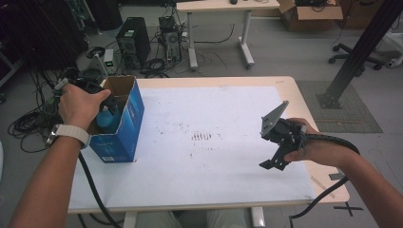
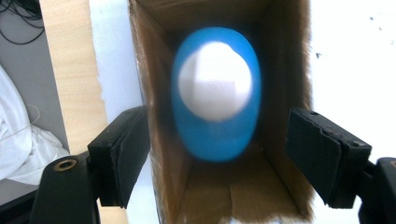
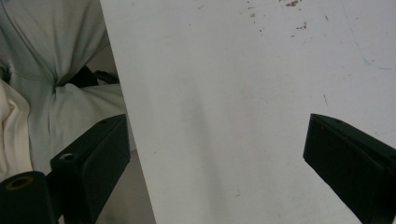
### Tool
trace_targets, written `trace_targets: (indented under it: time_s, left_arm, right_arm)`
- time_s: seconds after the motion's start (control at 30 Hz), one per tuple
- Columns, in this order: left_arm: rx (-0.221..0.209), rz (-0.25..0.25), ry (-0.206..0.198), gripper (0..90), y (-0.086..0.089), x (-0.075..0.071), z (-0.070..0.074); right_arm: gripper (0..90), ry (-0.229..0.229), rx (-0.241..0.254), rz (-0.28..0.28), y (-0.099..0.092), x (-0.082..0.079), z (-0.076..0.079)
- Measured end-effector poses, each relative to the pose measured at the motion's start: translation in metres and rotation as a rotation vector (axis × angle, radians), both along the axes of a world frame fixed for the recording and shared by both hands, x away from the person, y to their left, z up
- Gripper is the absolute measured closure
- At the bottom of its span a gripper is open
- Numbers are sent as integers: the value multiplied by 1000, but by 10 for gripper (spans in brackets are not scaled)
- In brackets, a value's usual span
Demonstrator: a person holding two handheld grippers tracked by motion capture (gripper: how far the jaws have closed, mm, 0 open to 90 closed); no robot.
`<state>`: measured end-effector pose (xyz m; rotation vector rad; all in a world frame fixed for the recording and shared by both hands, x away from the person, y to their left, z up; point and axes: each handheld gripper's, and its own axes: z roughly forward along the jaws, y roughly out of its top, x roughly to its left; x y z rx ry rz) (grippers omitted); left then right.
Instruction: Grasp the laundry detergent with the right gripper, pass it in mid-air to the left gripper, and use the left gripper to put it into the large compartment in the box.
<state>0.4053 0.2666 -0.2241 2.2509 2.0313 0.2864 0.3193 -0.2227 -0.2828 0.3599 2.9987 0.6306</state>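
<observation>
A blue cardboard box (image 1: 124, 128) with a brown inside (image 2: 280, 56) stands open at the table's left edge. Inside it is a blue rounded thing with a white top (image 2: 215, 88), blurred in the left gripper view; it also peeks from the box mouth as the blue thing (image 1: 108, 119) in the high view. My left gripper (image 2: 219, 140) hangs over the box mouth, open, its pads (image 2: 123, 154) apart from the blue thing. My right gripper (image 1: 274, 163) hovers open over the table's near right part, with nothing between its jaws (image 3: 217, 140).
A white sheet (image 1: 214, 109) covers the wooden table (image 1: 285, 83); faint dark marks lie at its middle. The person's light clothing (image 3: 51, 70) shows past the near table edge. Cables, a computer tower (image 1: 133, 40) and a second desk stand on the floor beyond.
</observation>
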Motion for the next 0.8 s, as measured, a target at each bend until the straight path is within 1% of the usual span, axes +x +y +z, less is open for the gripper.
trace_targets:
  time_s: [0.07, 0.17, 0.23, 0.4, 0.43, 0.5, 0.6, 0.7, 0.73, 0.8]
  left_arm:
    - [4, -5, -10, 230, -1, -4, 6]
    - [-13, -18, -16, 230, -2, -11, 17]
    - [-12, -28, -21, 229, -4, -16, 25]
    - [-31, -78, -26, 224, -14, -33, 43]
    - [-31, -91, -30, 221, -17, -37, 46]
    - [-47, -116, -38, 220, -23, -45, 53]
    - [-59, -156, -38, 218, -35, -58, 60]
    - [-98, -196, -25, 212, -46, -68, 64]
    - [-98, -203, -27, 212, -50, -70, 65]
    - [-79, -227, -23, 212, -59, -76, 66]
  right_arm:
    - [71, -4, -1, 3, 0, -1, 1]
    - [71, -8, 2, 4, 0, -4, 3]
    - [71, -11, 0, 0, -1, -7, 3]
    - [71, -16, 3, -1, -1, -12, 4]
    - [71, -20, 3, 1, -1, -14, 4]
    - [70, -25, 8, 3, -1, -17, 5]
    - [70, -33, 10, 6, 0, -21, 7]
    - [70, -40, 13, 11, 1, -27, 9]
    - [70, -42, 13, 14, 1, -28, 9]
    - [70, -45, 14, 17, 2, -32, 10]
